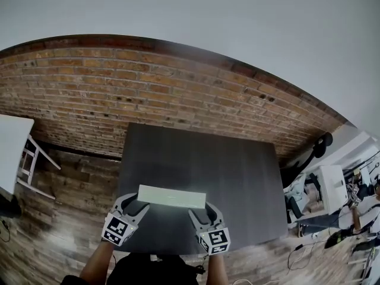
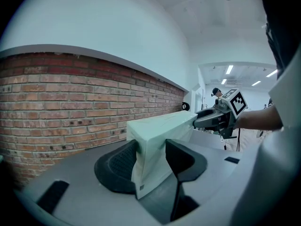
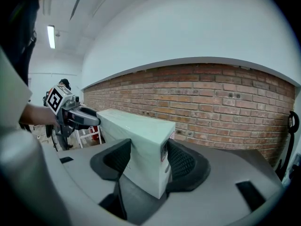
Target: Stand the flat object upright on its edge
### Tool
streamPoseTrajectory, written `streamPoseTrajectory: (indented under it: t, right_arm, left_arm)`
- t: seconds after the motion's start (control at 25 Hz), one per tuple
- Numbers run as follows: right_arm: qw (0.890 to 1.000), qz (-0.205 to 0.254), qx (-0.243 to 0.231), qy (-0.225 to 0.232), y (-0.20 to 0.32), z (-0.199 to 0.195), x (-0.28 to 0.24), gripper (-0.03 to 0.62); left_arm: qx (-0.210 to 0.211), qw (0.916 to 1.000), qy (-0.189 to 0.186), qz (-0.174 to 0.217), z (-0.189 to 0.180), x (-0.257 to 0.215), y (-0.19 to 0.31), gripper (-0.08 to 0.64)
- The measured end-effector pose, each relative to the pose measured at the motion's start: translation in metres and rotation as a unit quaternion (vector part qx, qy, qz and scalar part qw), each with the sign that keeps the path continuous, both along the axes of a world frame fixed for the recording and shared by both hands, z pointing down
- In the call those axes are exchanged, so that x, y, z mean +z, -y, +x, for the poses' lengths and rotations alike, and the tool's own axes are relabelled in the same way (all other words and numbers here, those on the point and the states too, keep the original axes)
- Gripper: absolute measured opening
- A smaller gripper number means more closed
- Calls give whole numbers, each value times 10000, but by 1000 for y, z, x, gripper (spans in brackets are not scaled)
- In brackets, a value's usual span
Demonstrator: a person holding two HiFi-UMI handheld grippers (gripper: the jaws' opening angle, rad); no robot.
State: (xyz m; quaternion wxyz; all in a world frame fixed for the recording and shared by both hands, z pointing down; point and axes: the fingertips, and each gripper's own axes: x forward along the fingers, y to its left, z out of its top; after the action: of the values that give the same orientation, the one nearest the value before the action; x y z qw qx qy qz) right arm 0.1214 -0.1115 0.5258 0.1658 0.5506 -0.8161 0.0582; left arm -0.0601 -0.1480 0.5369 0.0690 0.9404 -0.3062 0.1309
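Plainly, the left gripper (image 2: 151, 160) had its two black ribbed jaws pinched on one end of a pale mint-green flat rectangular cardboard box (image 1: 172, 196), with a pad pressed against each broad face. The right gripper (image 3: 143, 160) clamped the opposite end the same way, its pads tight on both broad faces, with a small printed label on the end face between them. Between the two grippers the box ran sideways in front of the person, one long narrow edge turned up and its broad faces vertical. It was over the near part of a dark grey rectangular worktop (image 1: 237, 177); whether its lower edge touched the worktop could not be told. The box was closed, so its contents did not show.

Counted: one box, two grippers each with a marker cube, one worktop.

Beyond the worktop ran a red-brown brick wall (image 1: 119, 100), and a wooden plank floor (image 1: 65, 218) lay below. A white table (image 1: 12, 147) stood at the left edge with a white-framed stool (image 1: 32, 159) beside it, well apart from the worktop. To the right were a black office chair (image 1: 317, 150) and a person (image 1: 365, 209), also well apart.
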Motion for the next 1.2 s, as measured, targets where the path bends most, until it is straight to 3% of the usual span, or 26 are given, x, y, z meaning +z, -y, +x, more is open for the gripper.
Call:
streamPoseTrajectory:
  t: [0.6, 1.2]
  right_arm:
    - [9996, -120, -221, 93, 47, 27, 8, 261]
    - [9991, -329, -132, 245, 75, 43, 24, 261]
  left_arm:
    - [-240, 9996, 87, -149, 25, 7, 39, 213]
    - [-162, 9989, 182, -411, 42, 21, 70, 215]
